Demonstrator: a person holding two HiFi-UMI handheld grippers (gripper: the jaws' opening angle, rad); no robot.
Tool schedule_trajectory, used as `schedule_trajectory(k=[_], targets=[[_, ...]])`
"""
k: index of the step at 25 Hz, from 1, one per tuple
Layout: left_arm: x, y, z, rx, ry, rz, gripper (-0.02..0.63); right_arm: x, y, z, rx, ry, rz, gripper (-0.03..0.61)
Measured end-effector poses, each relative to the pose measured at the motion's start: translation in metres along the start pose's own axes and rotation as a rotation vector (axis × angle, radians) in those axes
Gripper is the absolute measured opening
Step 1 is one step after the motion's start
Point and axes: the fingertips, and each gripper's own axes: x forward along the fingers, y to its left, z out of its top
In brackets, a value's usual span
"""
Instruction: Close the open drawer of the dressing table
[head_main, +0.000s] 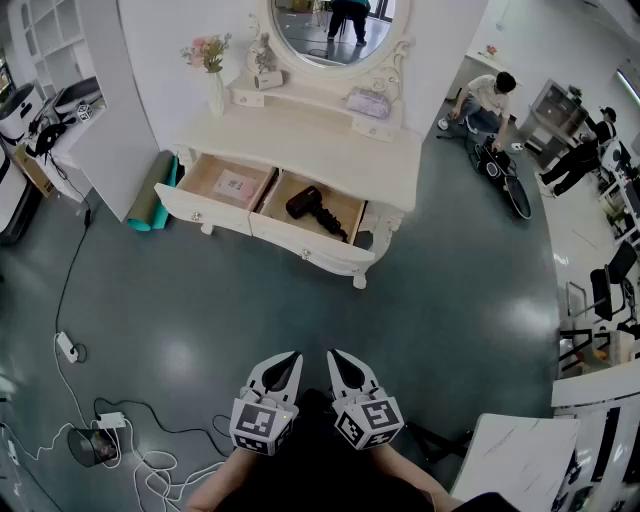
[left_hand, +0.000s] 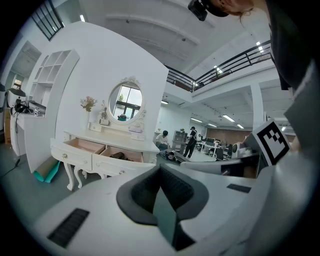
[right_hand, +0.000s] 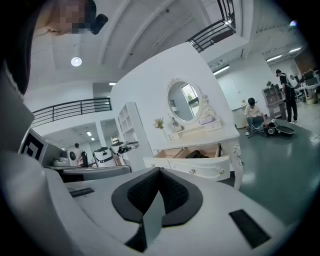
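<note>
Right gripper (head_main: 334, 357) opposite long front of drawer (head_main: 303, 241)

White table (head_main: 310, 140) stands at 12 o'clock on the grey floor (head_main: 200, 330). On its top are a flower vase (head_main: 215, 90) at 10 o'clock and a pale pouch (head_main: 368, 102) at 1 o'clock (contents not legible). Left drawer (head_main: 205, 212) and right drawer (head_main: 310, 245) are open. On the floor lie a teal roll (head_main: 150, 195) just beside the table's left end and white cables (head_main: 120, 440) at 8 o'clock.
</note>
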Motion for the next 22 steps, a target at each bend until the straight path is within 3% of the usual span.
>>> schedule_trajectory(k=[13, 22], targets=[[0.028, -0.008, 0.012, 0.058, -0.045, 0.039, 0.017, 0.007, -0.019, 0.027, -0.041, -0.059, 0.033, 0.014], [0.038, -0.015, 0.004, 0.043, -0.042, 0.063, 0.017, 0.002, -0.035, 0.015, -0.048, -0.007, 0.036, 0.014]])
